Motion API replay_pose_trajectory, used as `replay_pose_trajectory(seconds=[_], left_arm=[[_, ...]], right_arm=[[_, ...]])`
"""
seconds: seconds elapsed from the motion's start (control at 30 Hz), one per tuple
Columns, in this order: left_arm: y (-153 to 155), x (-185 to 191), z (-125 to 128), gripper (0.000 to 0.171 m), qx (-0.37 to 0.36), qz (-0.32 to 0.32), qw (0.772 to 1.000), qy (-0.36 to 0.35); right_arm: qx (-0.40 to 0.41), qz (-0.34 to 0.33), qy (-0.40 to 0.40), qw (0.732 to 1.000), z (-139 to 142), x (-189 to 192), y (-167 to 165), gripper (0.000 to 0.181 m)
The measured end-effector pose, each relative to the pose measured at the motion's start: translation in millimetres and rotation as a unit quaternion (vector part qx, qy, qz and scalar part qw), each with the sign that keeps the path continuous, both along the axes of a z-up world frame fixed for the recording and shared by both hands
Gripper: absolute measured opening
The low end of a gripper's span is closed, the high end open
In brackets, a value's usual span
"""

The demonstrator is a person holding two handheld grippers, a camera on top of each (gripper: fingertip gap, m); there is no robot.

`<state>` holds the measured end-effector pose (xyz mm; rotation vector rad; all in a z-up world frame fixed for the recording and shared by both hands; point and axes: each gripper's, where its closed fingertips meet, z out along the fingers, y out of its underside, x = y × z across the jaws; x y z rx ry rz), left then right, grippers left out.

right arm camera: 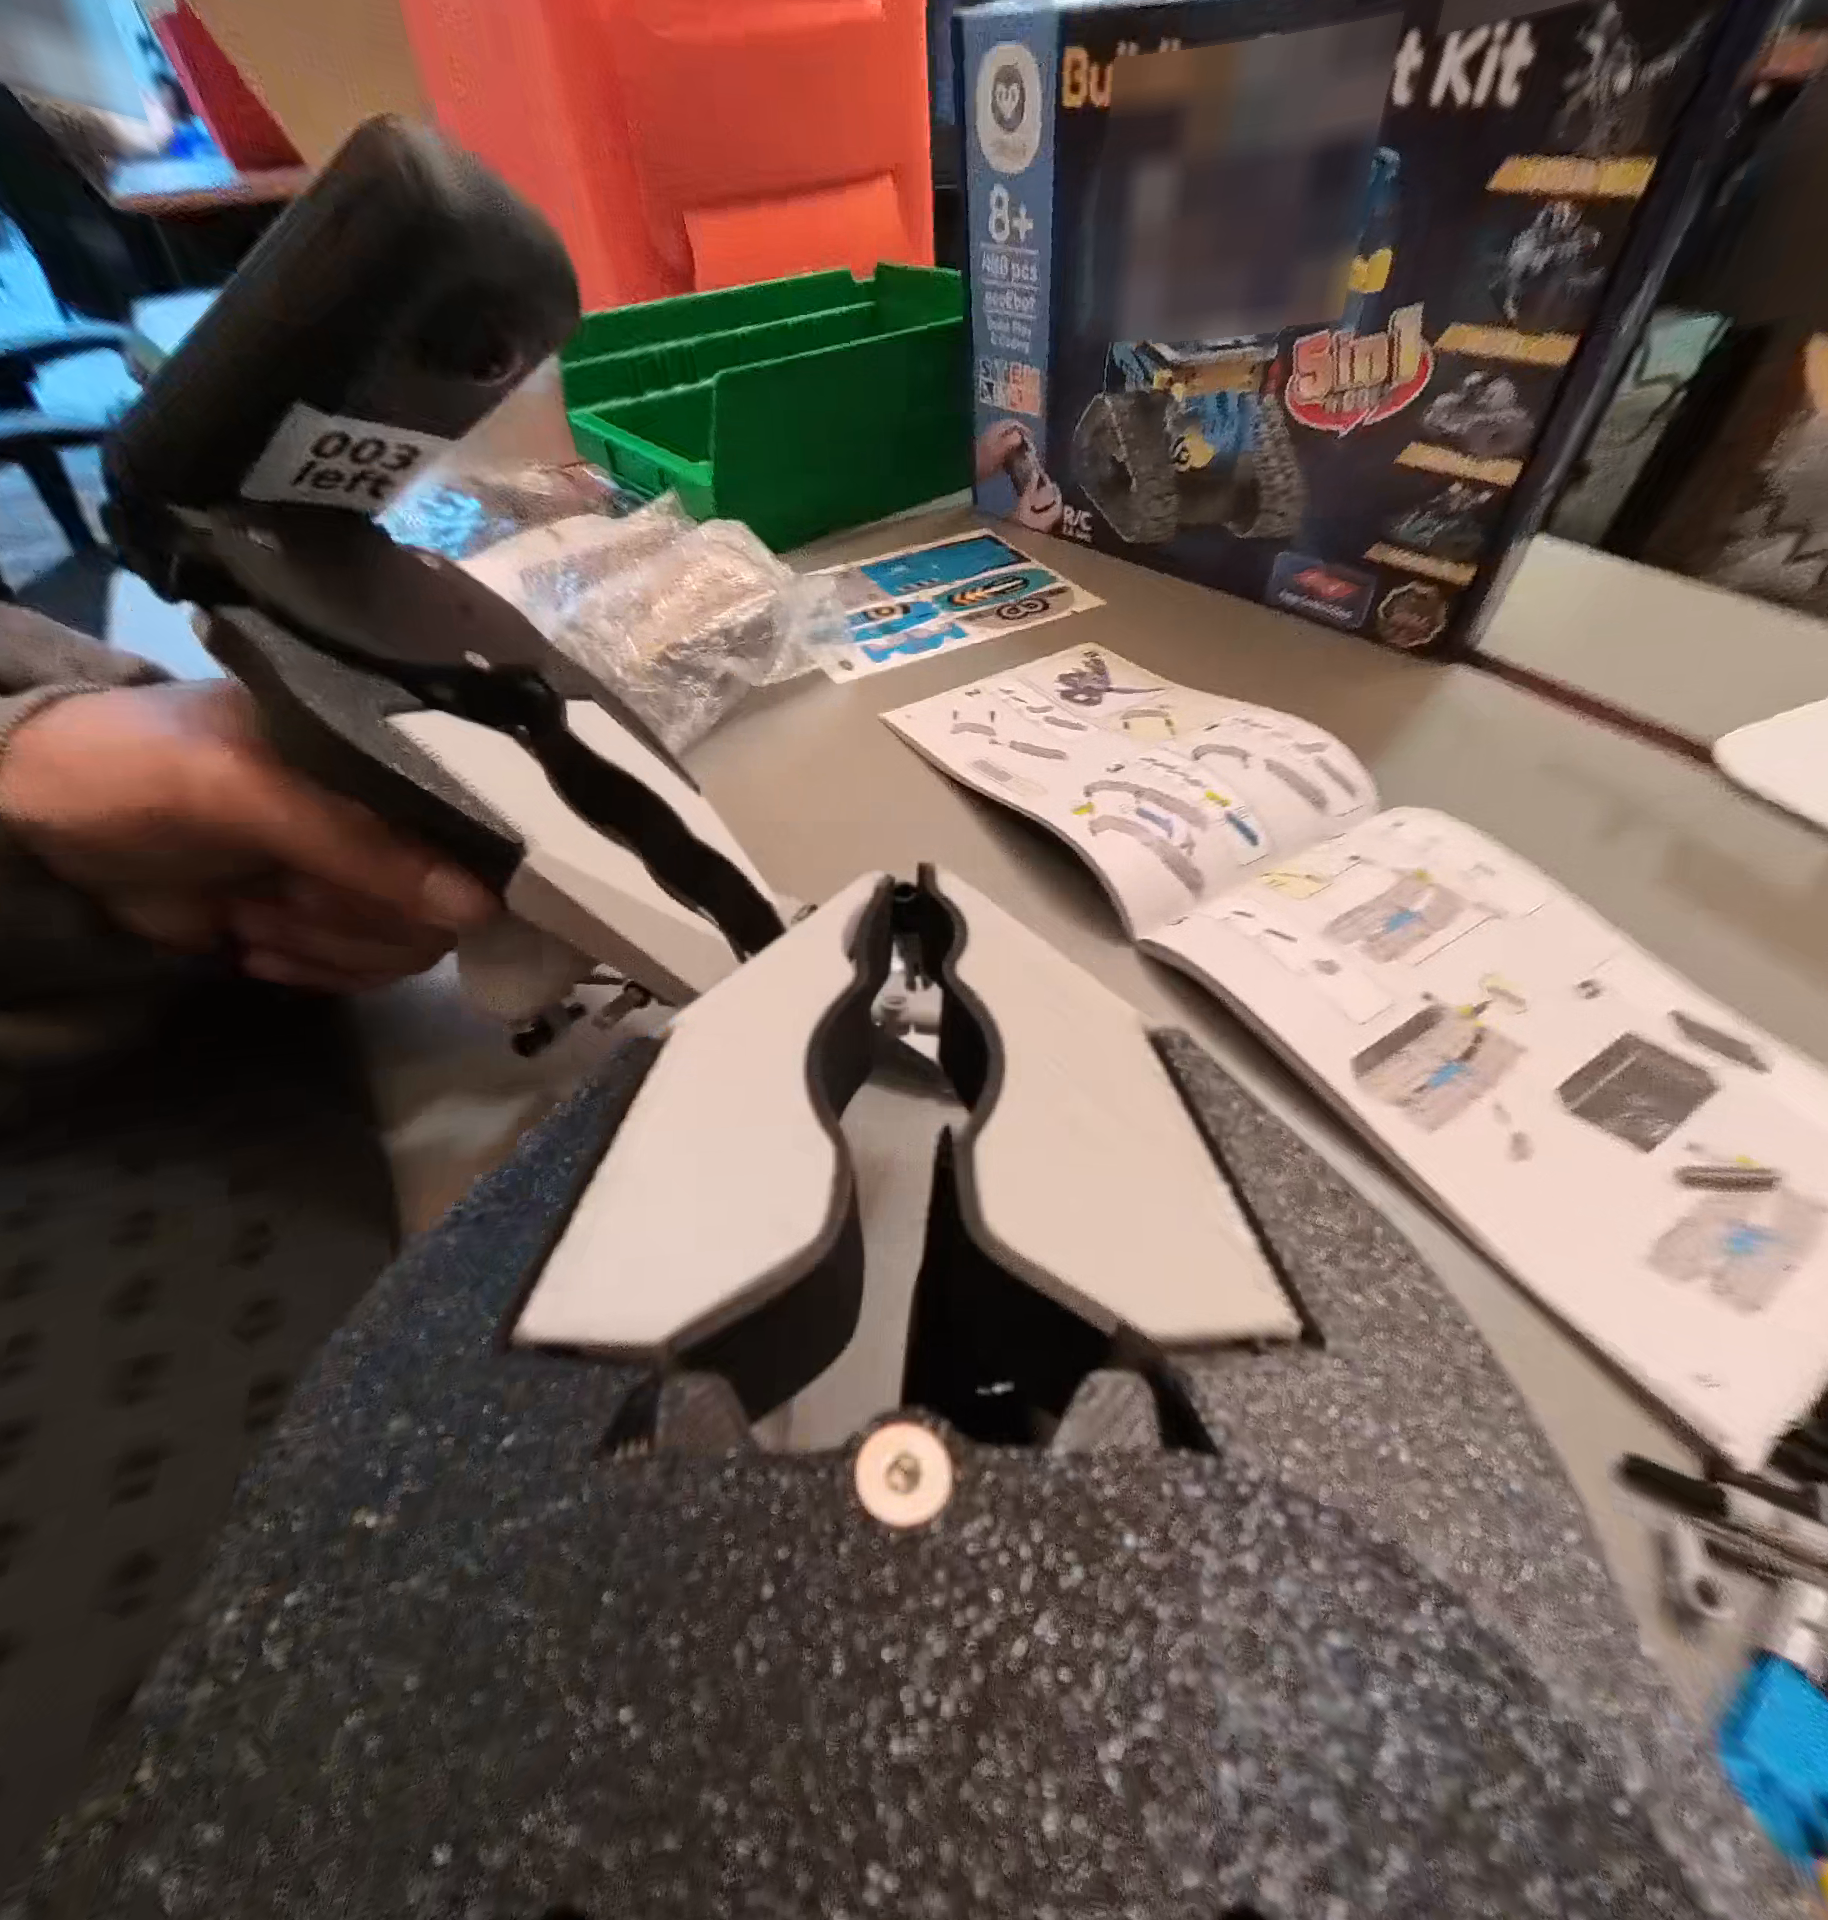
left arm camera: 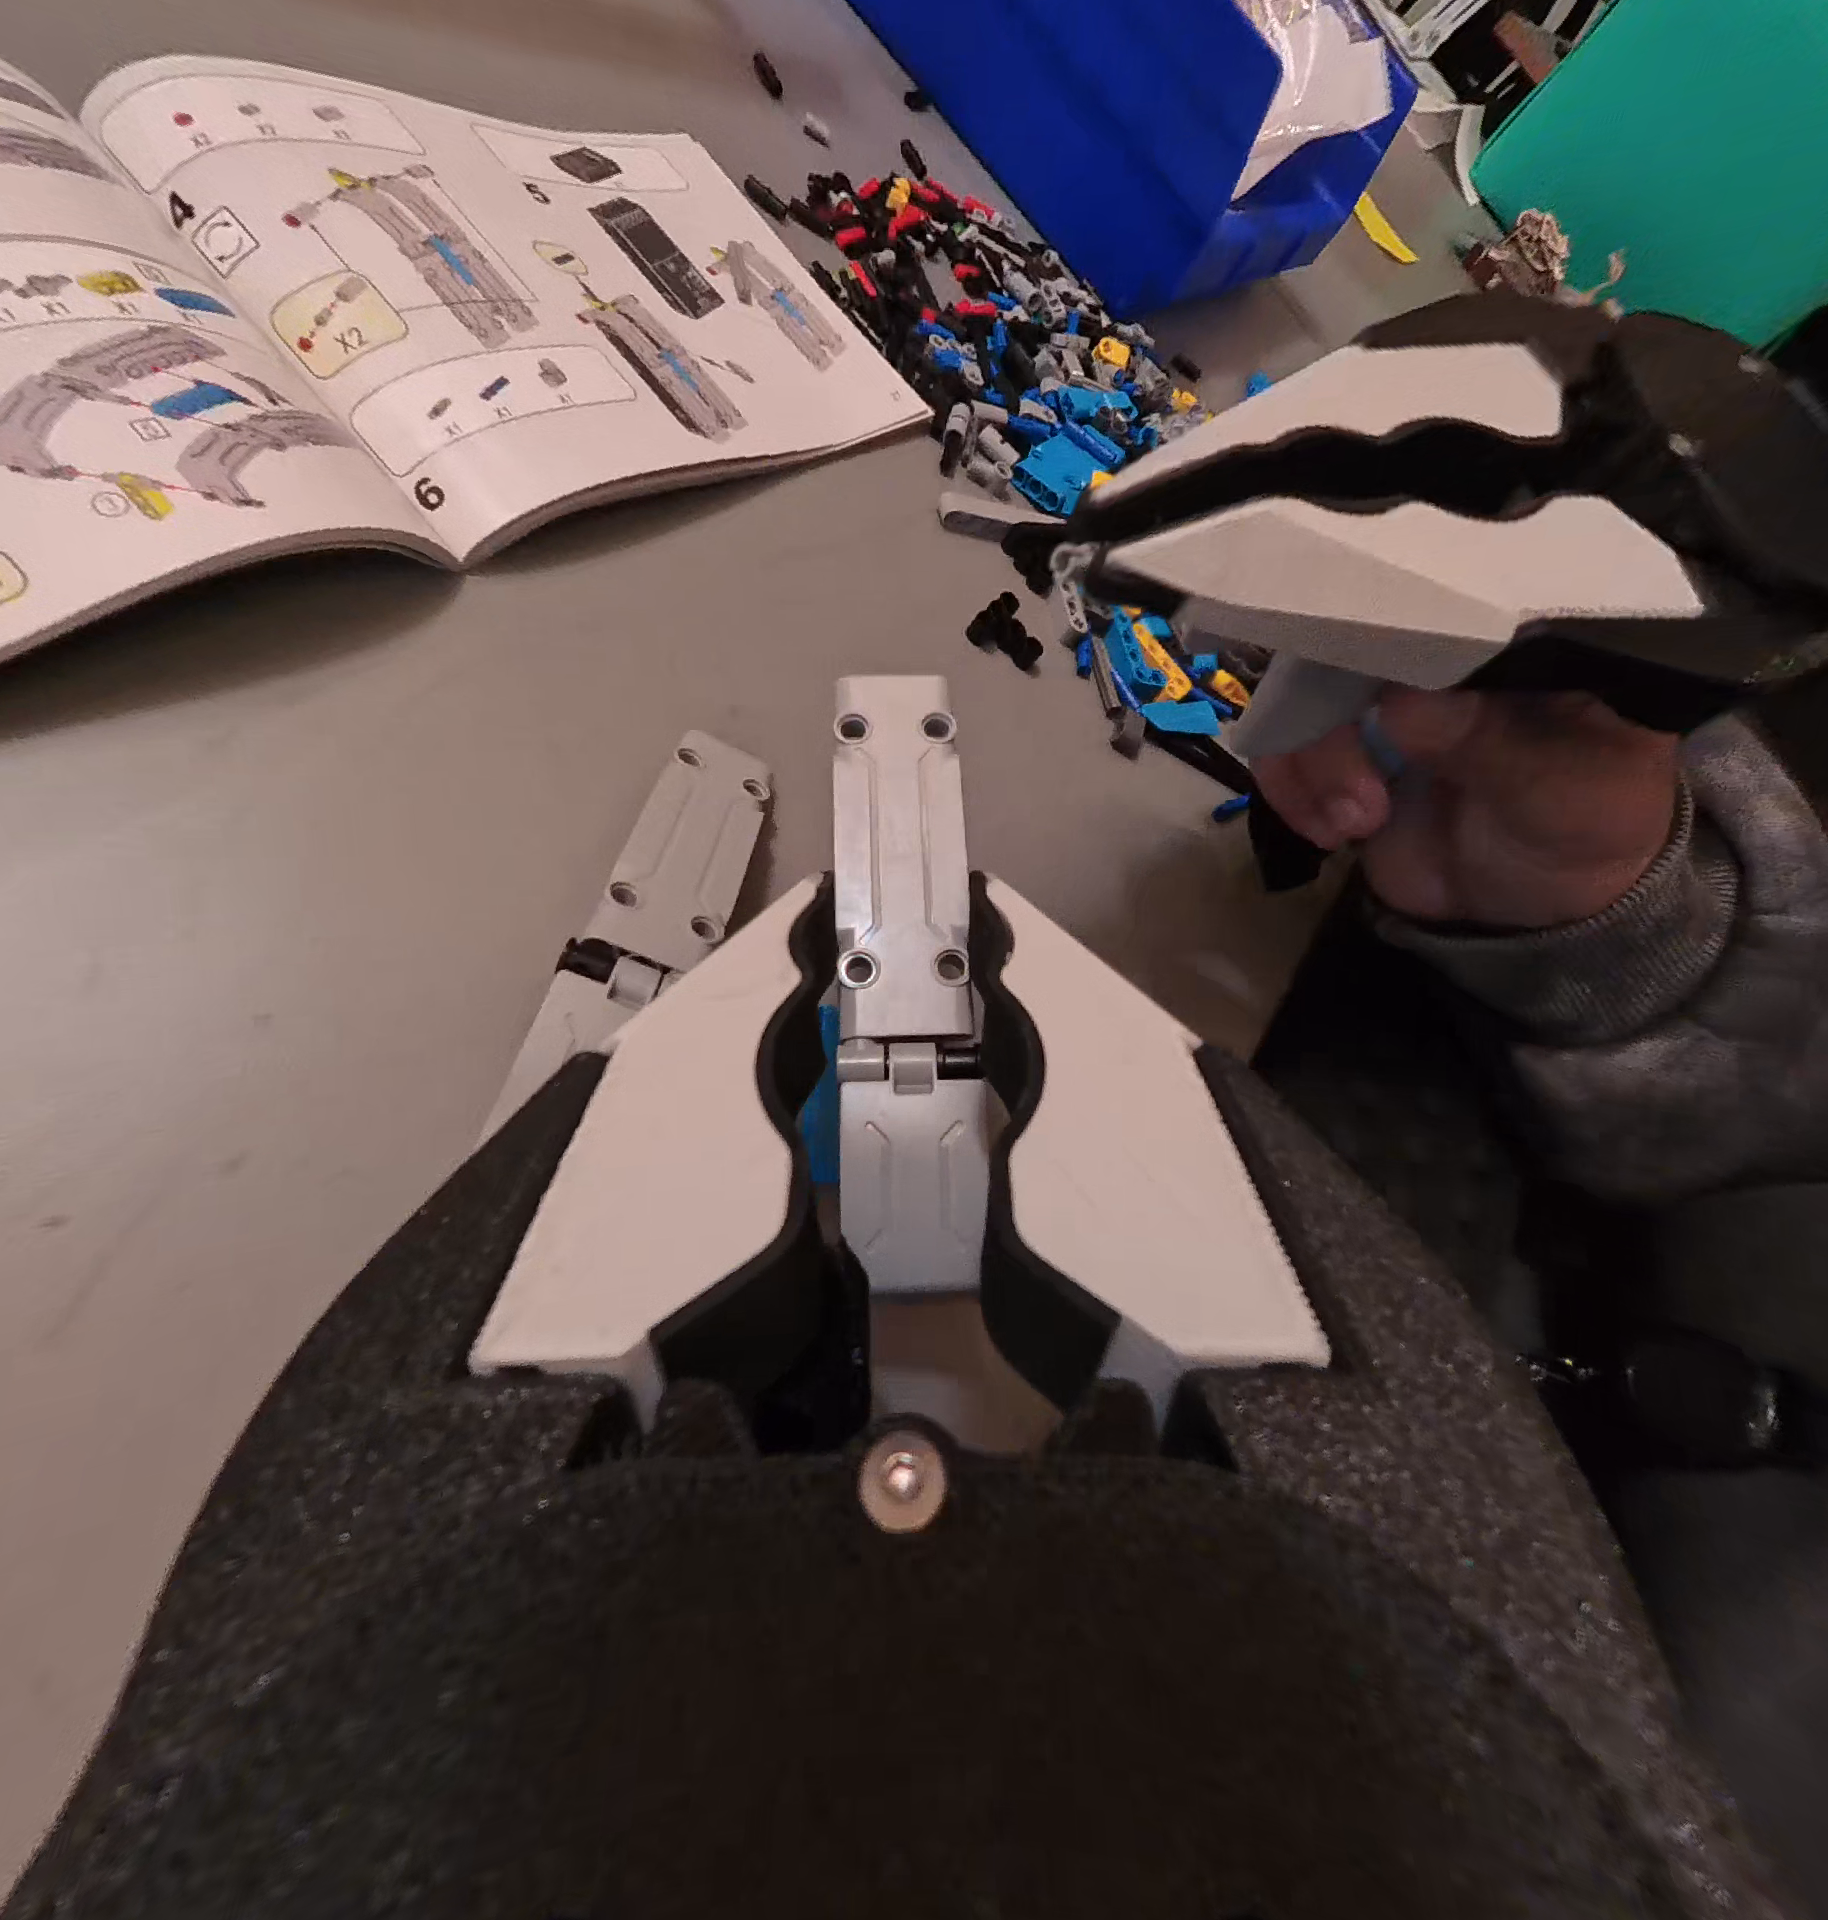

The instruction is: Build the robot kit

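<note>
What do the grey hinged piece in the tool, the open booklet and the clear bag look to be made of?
Grey hinged piece: looks like moulded plastic, satin finish; crisp ridges and round pin holes suggest it. The left tool is shut on it.
Open booklet: paper, matt, printed; its pages curve and stack at the edge.
Clear bag: seemingly thin plastic film, glossy; it crinkles and glints.

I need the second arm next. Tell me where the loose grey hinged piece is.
In the left wrist view, the loose grey hinged piece lies on the table, left of the left tool.
</note>
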<state>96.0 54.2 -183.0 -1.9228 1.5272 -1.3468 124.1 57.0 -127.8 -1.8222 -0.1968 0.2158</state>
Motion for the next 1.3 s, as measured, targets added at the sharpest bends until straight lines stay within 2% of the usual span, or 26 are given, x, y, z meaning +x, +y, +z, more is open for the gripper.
replay_pose_trajectory(seconds=[0.07,0.17,0.2,0.3,0.33,0.37,0.47,0.53,0.57,0.63,0.77,0.93,1.1,1.2,1.3], left_arm=[[-6.1,-5.2,-8.5,0.023,0.014,-0.026,0.999,0.034],[-4.2,-18.2,-32.4,0.024,0.138,-0.052,0.982,0.114],[-9.6,-21.3,-39.1,0.024,0.16,-0.072,0.976,0.132],[-15.2,-14.5,-42.1,0.026,0.175,-0.064,0.975,0.122],[-16.1,-13.5,-40.9,0.037,0.171,-0.061,0.976,0.12],[-14.5,-11.3,-36.5,0.047,0.174,-0.054,0.977,0.111],[-11.9,1.6,-1.3,0.046,0.183,-0.023,0.983,0.025],[-19.6,7.5,29.9,0.028,0.18,-0.02,0.982,-0.06],[-23.6,7.5,37.6,0.021,0.176,-0.025,0.981,-0.079],[-28.0,8.0,44.9,0.021,0.155,-0.029,0.983,-0.099],[-33.2,10.8,56.0,0.02,0.055,-0.027,0.989,-0.136],[-30.9,6.4,66.3,0.011,-0.03,-0.034,0.985,-0.167],[-34.5,-1.1,68.5,0.006,-0.054,-0.071,0.981,-0.172],[-37.7,-6.4,67.6,0.005,-0.028,-0.1,0.981,-0.166],[-39.4,-11.3,71.6,0.005,-0.043,-0.117,0.978,-0.168]], right_arm=[[-0.023,0.017,0.04,0.999,-9.5,-3.1,1.3,0.003],[-0.028,0.057,0.146,0.987,-8.2,-11.2,1.1,0.003],[-0.029,0.068,0.185,0.98,-7.3,-12.1,1.0,0.003],[-0.019,0.101,0.289,0.952,1.8,-15.7,-0.9,0.003],[-0.013,0.107,0.309,0.945,4.9,-15.7,-1.6,0.003],[-0.012,0.116,0.325,0.938,6.9,-16.9,-2.4,0.003],[-0.007,0.148,0.388,0.91,13.9,-23.2,-4.7,0.003],[-0.009,0.172,0.419,0.892,17.2,-29.3,-6.3,0.003],[-0.005,0.18,0.43,0.885,19.8,-30.9,-7.0,0.003],[-0.007,0.185,0.436,0.881,20.2,-32.9,-7.0,0.003],[-0.006,0.201,0.423,0.884,22.5,-41.5,-8.5,0.003],[0.003,0.21,0.407,0.889,26.6,-44.8,-10.4,0.004],[0.005,0.221,0.389,0.895,28.7,-46.1,-14.1,0.004],[0.0,0.237,0.37,0.898,28.5,-50.8,-17.7,0.004],[0.005,0.247,0.358,0.9,31.4,-53.5,-20.5,0.003]])
